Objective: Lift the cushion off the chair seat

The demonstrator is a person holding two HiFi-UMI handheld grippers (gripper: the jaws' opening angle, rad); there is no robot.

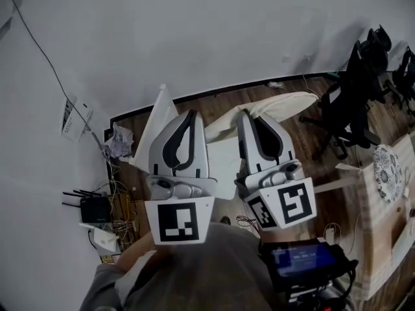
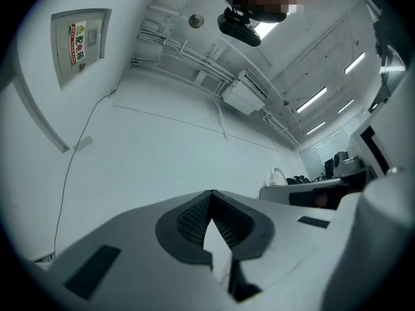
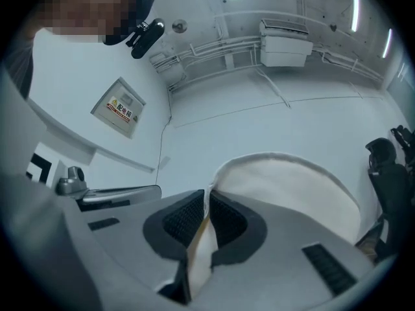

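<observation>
The white cushion (image 1: pixel 272 103) hangs in the air in front of the wall, its cream edge arching to the right behind both grippers. My left gripper (image 1: pixel 188 114) is shut on the cushion's left part, one corner poking up beside it; in the left gripper view only a pale sliver of cloth (image 2: pixel 217 248) shows between the closed pads of the gripper (image 2: pixel 211 196). My right gripper (image 1: pixel 245 115) is shut on the cushion too: in the right gripper view the fabric (image 3: pixel 292 186) runs out from between the pads of the gripper (image 3: pixel 209 196) and curves off to the right. The chair seat is hidden below the grippers.
Black office chairs (image 1: pixel 350 102) stand at the right on the wooden floor. A wooden table (image 1: pixel 382 199) with a patterned plate (image 1: pixel 389 164) is at the right edge. A router (image 1: pixel 95 207), cables and crumpled paper (image 1: pixel 118 141) lie by the wall at the left.
</observation>
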